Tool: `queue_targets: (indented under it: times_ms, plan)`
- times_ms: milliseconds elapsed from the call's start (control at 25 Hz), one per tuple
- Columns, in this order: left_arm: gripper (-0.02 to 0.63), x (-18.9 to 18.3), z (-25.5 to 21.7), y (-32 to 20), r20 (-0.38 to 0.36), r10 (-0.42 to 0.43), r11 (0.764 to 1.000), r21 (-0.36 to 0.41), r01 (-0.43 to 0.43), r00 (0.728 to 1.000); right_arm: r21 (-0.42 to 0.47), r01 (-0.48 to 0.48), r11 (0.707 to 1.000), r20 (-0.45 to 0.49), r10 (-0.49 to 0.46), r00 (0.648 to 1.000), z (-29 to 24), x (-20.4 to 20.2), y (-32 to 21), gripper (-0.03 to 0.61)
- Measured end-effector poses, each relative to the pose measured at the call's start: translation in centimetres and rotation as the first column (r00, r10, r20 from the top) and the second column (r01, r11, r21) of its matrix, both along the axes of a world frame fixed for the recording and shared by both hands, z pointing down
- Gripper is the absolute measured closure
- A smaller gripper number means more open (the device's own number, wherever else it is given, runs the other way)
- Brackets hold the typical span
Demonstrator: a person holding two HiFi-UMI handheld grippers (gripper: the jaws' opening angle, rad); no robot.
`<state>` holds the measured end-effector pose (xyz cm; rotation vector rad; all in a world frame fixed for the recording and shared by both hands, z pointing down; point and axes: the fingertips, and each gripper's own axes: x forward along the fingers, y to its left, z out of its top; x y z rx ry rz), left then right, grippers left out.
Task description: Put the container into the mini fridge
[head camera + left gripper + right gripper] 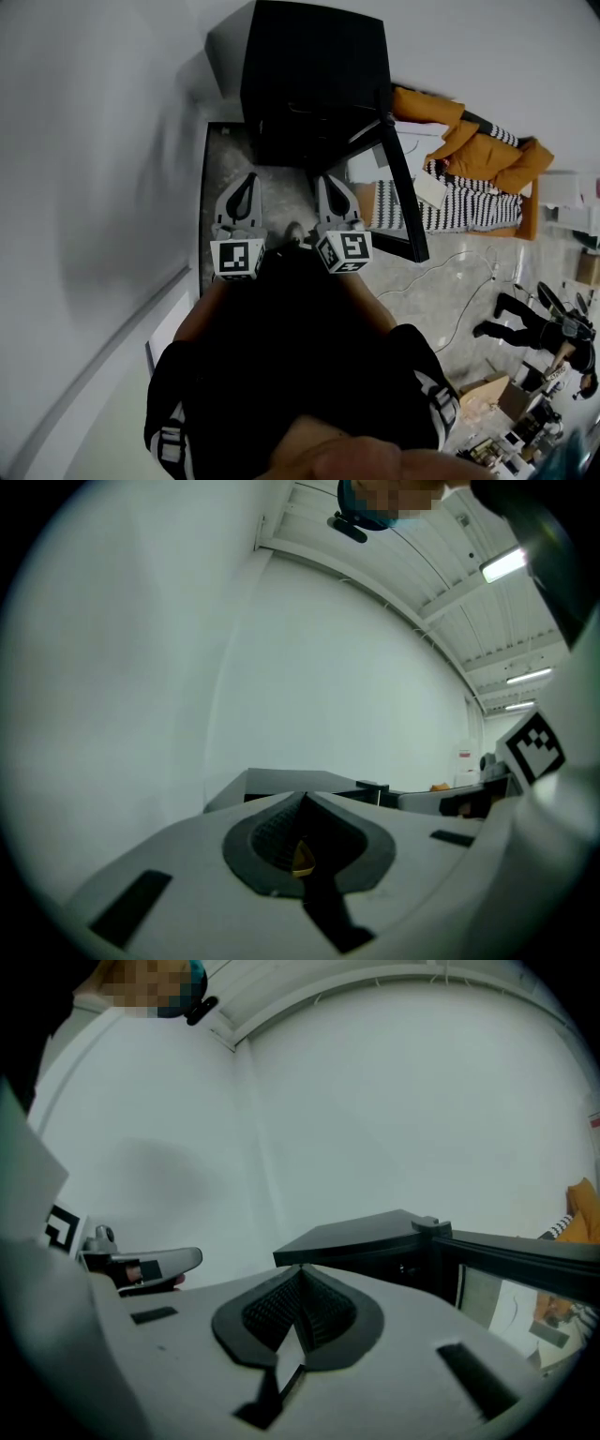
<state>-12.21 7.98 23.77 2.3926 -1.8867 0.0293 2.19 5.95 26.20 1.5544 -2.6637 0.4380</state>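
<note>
Nearest the camera, the left gripper (247,178) and the right gripper (330,180) are held side by side, apart, and pointing toward the mini fridge (314,66). The left gripper view shows its jaws clenched tip to tip. A small yellowish sliver sits low behind the pads and cannot be identified. The right gripper view shows that pair also closed at the tips with nothing grasped. The container cannot be found in any view, either on the floor (234,159) or in a gripper. The fridge interior is too dark to inspect, so the container may be inside or out of frame. Judged on that basis, no carry is under way. If the container has yet to be fetched, a gripper would need to open before reaching for it, and the load should then go straight in through the opening from the front. The fridge stands on the floor against the white wall (94,141), just ahead of the gripper tips. Its door (403,187) is swung fully open to the right, so the mouth is clear. The door edge projects beside the right gripper and is the one likely obstruction to a wide swing on that side. Beyond the door lie an orange garment (469,141) on striped fabric (459,202) and a thin cable (450,272) trailing across the floor. Further off are another person (544,328) and a cardboard box (492,394), all well apart from the work.
</note>
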Motion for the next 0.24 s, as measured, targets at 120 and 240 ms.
queue_targets:
  times_ms: [120, 240]
  plan:
    - [0.609, -0.05, 0.23, 0.14, 0.004, -0.004, 1.0, 0.009, 0.004, 1.0, -0.002, 0.002, 1.0, 0.001, -0.002, 1.0, 0.09, 0.02, 0.09, 0.577]
    - [0.609, -0.06, 0.27, 0.28, 0.006, -0.004, 1.0, 0.008, 0.004, 1.0, -0.001, 0.001, 1.0, -0.003, -0.001, 1.0, 0.16, 0.05, 0.19, 0.577]
